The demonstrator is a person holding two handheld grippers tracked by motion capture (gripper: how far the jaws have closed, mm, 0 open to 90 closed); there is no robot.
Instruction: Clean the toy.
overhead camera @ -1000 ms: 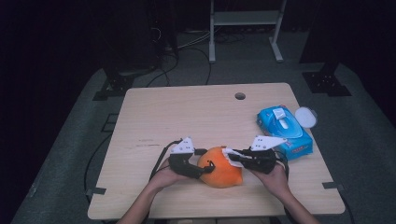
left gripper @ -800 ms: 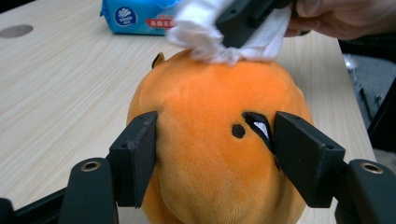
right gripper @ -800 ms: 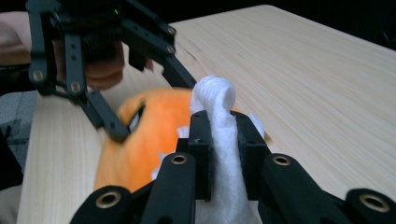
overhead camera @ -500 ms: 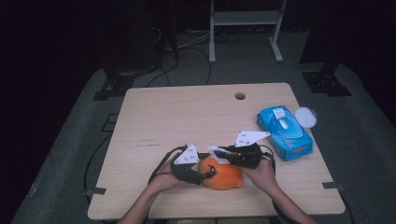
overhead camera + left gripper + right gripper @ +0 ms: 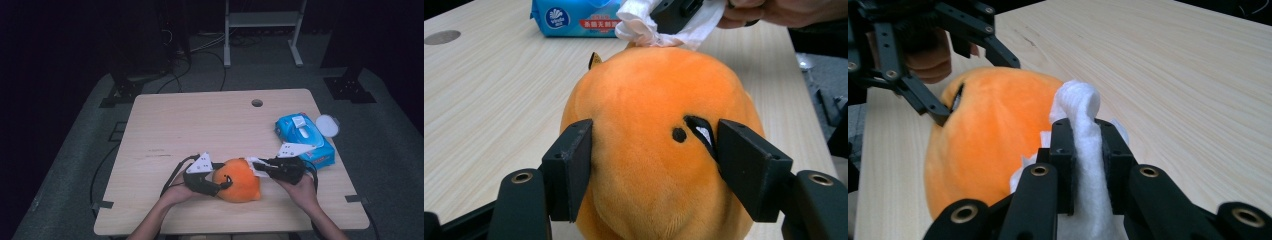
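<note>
An orange plush toy (image 5: 239,179) is seen near the front edge of the wooden table (image 5: 200,120), between the two hands. The left gripper (image 5: 220,187) is held low and nearly level from the toy's left, with the left hand (image 5: 176,192) wrapped around its body and the forearm coming in from the bottom edge of the high view. In the left gripper view its jaws are pressed against both sides of the toy (image 5: 654,145), having just been closing on it. The right gripper (image 5: 257,166) is brought in from the right, also close to level, gripped by the right hand (image 5: 300,187). A white wipe (image 5: 1083,150) is pinched between its nearly closed jaws, and the wipe's free end is laid against the upper right part of the toy. A blue pack of wipes (image 5: 302,137) is placed on the table just behind the right gripper, with a round white lid (image 5: 327,125) beside it at the table's right edge.
</note>
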